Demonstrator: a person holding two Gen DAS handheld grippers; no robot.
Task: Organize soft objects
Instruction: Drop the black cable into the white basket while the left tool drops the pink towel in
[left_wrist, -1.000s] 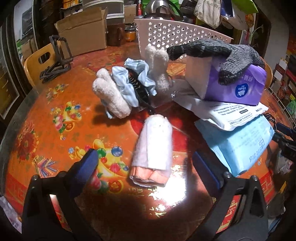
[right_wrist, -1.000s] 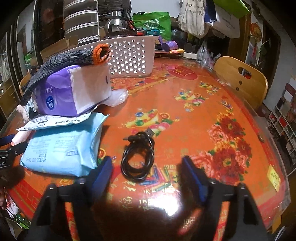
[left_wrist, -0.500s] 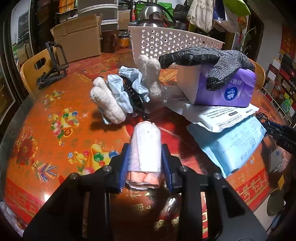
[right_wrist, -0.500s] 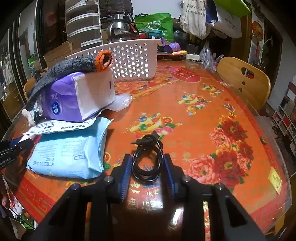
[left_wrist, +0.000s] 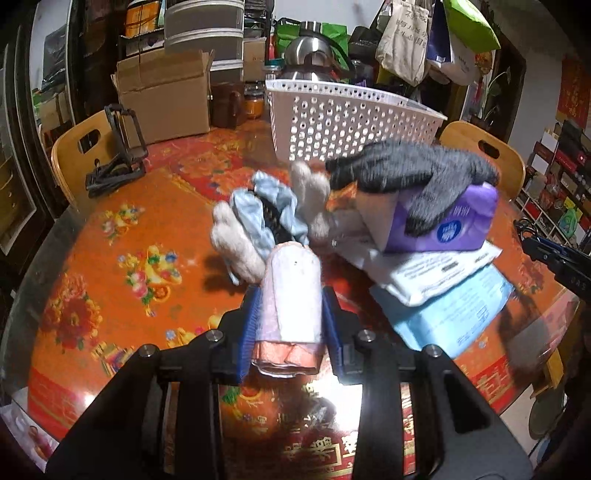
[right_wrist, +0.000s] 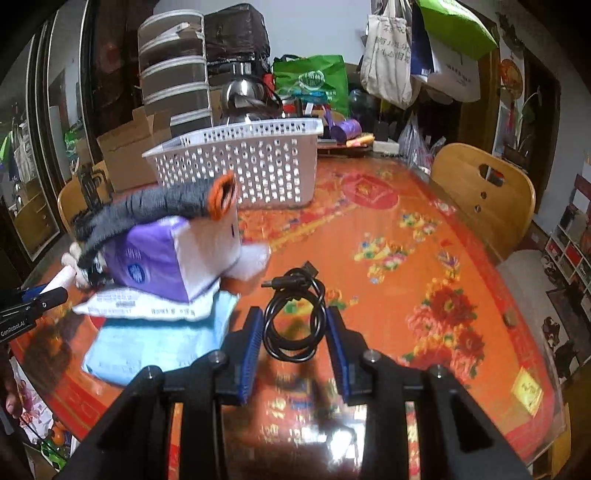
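My left gripper (left_wrist: 290, 325) is shut on a rolled white and orange towel (left_wrist: 293, 295) and holds it raised off the table. Behind it lie fuzzy white socks (left_wrist: 236, 240), a pale blue scrunchie (left_wrist: 273, 206) and a grey knit glove (left_wrist: 410, 173) draped over a purple tissue pack (left_wrist: 447, 221). My right gripper (right_wrist: 295, 339) is shut on a coiled black cable (right_wrist: 295, 314) and holds it above the red table (right_wrist: 406, 258). A white perforated basket (left_wrist: 343, 118) stands at the back, also in the right wrist view (right_wrist: 255, 166).
A white pouch (left_wrist: 436, 269) and a blue wipes pack (left_wrist: 454, 310) lie under the tissue pack. A cardboard box (left_wrist: 162, 96) and a black stand (left_wrist: 118, 158) sit at the back left. Wooden chairs (right_wrist: 480, 195) ring the table. Bags hang behind.
Both grippers closed from wide open: the left on the rolled towel, the right on the cable. Both have since lifted their objects off the table.
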